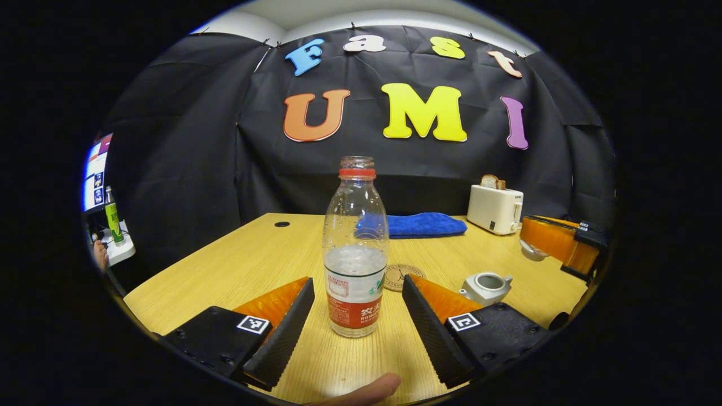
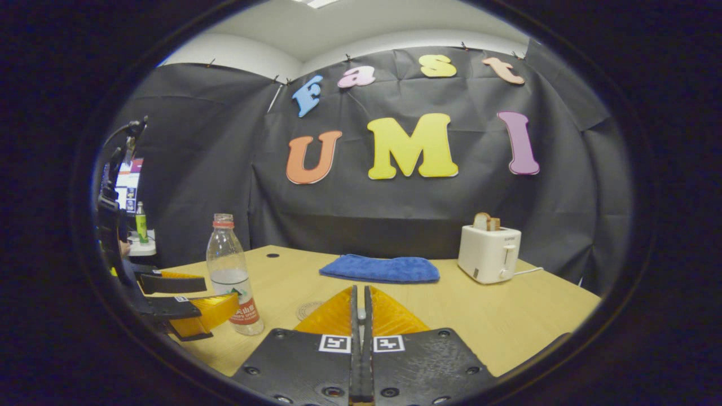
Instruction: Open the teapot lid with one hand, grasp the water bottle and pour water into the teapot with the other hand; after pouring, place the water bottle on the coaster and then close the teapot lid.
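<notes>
Water bottle (image 1: 355,248): upright, dead ahead between wide-spread fingers of left gripper (image 1: 357,316), untouched; right gripper (image 2: 361,316) farther, pinched, grasp contents uncertain

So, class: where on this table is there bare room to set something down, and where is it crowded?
Free: the left stretch of table beside the bottle, and the patch between towel and toaster. Crowded: around the coaster and teapot, beside the bottle.
</notes>
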`<state>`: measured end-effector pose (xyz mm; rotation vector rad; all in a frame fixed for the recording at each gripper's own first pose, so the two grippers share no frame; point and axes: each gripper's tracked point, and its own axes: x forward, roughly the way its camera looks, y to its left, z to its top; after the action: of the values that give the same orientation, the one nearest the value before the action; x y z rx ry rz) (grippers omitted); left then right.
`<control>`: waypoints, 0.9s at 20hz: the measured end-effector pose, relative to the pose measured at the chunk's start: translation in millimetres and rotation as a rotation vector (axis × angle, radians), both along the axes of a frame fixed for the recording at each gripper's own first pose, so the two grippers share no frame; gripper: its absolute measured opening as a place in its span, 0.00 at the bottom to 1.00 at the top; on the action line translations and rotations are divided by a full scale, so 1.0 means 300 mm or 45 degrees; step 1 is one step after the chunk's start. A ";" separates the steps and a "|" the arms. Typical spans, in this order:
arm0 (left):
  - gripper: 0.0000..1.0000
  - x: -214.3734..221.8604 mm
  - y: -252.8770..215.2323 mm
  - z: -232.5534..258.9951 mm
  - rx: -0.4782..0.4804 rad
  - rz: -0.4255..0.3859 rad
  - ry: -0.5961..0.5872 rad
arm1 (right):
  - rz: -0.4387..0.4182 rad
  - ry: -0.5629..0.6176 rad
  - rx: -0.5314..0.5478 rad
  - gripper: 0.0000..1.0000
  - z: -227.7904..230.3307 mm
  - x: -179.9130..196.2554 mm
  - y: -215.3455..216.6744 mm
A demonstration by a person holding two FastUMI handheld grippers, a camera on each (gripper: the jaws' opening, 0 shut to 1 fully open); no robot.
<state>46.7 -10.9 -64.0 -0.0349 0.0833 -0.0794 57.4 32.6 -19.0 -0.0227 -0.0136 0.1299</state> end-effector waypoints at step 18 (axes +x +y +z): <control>0.83 0.168 0.009 0.002 -0.015 -0.005 -0.132 | -0.052 0.037 0.026 0.00 0.033 -0.122 -0.208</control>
<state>97.0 -8.1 -63.2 -0.0424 -0.0209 -0.0855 20.9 -29.9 -9.2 -0.0011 0.0143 0.0893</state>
